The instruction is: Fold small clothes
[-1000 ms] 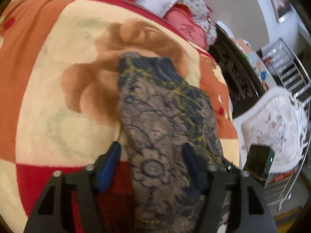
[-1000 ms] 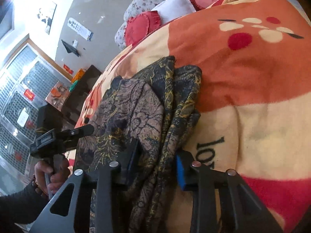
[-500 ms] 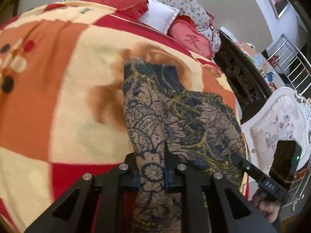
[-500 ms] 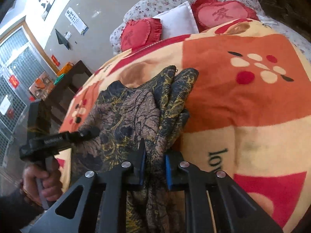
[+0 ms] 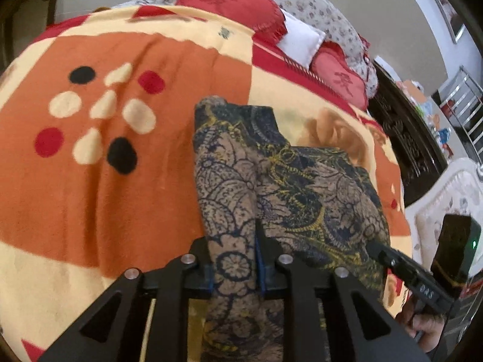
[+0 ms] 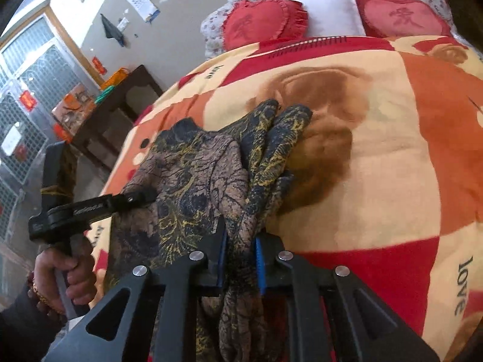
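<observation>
A small dark garment (image 5: 271, 175) with a brown, navy and yellow floral print lies bunched on an orange, cream and red blanket (image 5: 105, 181). My left gripper (image 5: 234, 264) is shut on its near left edge. My right gripper (image 6: 240, 256) is shut on its near right edge, where the cloth (image 6: 196, 181) is gathered in folds. In the left wrist view the right gripper (image 5: 401, 264) shows at the right, and in the right wrist view the left gripper (image 6: 90, 208) shows at the left, held by a hand.
Red heart cushions (image 6: 262, 21) and a white pillow (image 6: 329, 12) lie at the head of the bed. A dark wooden table (image 6: 120, 102) stands beside the bed. A white upholstered chair (image 5: 446, 199) stands at the bed's other side.
Both grippers were open around the garment's near edges a second ago; they closed on the cloth. They now hold it and have shifted it across the blanket.
</observation>
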`<state>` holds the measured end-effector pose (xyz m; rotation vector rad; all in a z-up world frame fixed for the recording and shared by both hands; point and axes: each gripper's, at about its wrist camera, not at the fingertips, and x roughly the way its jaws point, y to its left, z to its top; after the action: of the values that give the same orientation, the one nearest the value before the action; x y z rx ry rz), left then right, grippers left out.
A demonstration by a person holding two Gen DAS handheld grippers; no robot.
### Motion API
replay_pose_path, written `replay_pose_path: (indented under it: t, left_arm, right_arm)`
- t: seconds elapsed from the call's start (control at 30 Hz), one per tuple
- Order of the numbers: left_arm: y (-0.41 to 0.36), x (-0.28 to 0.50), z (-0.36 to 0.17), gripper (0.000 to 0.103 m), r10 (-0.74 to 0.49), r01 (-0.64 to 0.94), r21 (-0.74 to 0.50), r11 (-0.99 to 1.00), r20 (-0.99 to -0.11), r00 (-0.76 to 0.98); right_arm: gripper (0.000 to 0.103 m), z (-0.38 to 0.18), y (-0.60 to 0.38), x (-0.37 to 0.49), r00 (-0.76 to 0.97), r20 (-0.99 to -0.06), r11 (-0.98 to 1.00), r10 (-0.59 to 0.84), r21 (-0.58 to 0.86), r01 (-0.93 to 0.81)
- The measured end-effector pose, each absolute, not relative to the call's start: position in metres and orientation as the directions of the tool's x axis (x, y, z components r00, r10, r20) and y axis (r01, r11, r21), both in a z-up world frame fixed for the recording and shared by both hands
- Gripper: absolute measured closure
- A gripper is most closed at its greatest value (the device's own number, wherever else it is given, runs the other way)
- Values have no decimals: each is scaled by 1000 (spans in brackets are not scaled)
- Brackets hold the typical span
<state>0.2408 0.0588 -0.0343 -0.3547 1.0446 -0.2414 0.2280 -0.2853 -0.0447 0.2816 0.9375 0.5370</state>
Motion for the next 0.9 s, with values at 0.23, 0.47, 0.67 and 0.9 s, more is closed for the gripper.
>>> replay_pose_path:
  t: [0.23,0.47,0.67,0.9]
  left_arm:
    - [78,216,-14,55,-288,44,-319,947,-778,559]
    - [61,112,25,36,-404,243,-329,912,-627,666]
    - [28,89,-20,50,-363,232,-280,932,-735,573]
    - [27,77,-46,51,-315,214,-231,949,-730,607]
  right_arm:
    - [83,-40,-306,211,502,-682,842,532,487,-231]
    - [83,15,-282,127,581,-630,854,516,326,-405]
    - [83,-20,-241,105,554,-702,876,447,219,-430]
    - [103,-70,-280,118,500,-769,917,398,321,-236]
